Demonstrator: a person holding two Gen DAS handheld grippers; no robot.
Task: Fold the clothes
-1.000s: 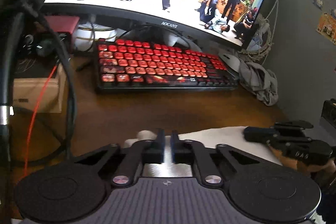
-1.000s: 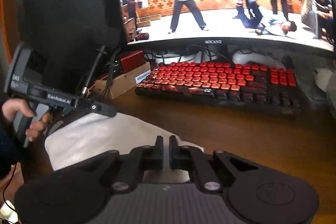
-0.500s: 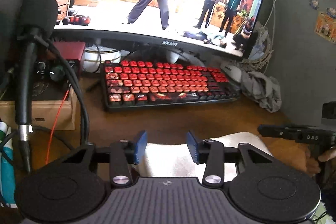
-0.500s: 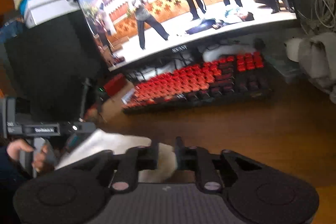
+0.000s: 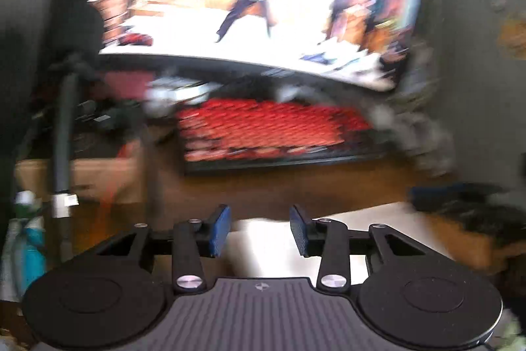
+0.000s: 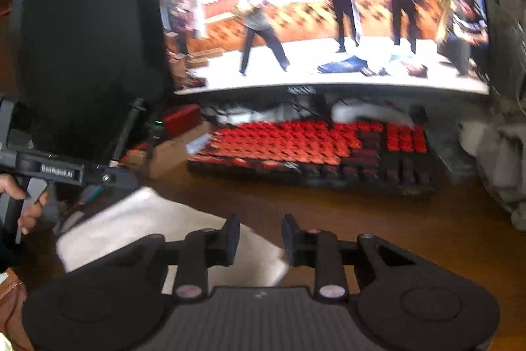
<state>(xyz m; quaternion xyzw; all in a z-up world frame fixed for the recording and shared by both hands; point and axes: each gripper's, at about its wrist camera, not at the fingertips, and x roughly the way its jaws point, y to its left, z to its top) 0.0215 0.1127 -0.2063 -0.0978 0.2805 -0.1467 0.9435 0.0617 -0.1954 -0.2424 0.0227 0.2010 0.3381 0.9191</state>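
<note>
1 wooden desk (image 6: 378, 219), red keyboard (image 6: 312, 147), monitor (image 6: 328, 9).

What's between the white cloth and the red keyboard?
Only bare brown desk between the white cloth and red keyboard, clearest in the right wrist view.

The left gripper (image 5: 259, 231) is black, built of flat linkage bars pinned with round silver screws, and its two fingers carry blue ribbed pads (image 5: 219, 231). Behind the fingers sit two large round black discs, one on each side, with a grey ribbed panel between them bearing a small round mark. The right gripper (image 6: 258, 239) has the same black bars, discs and ribbed panel, with dark pads and pinkish screw heads. Seen from the right wrist camera, the left gripper's grey pistol handle bears white lettering, held by a hand (image 6: 28, 206).
</note>
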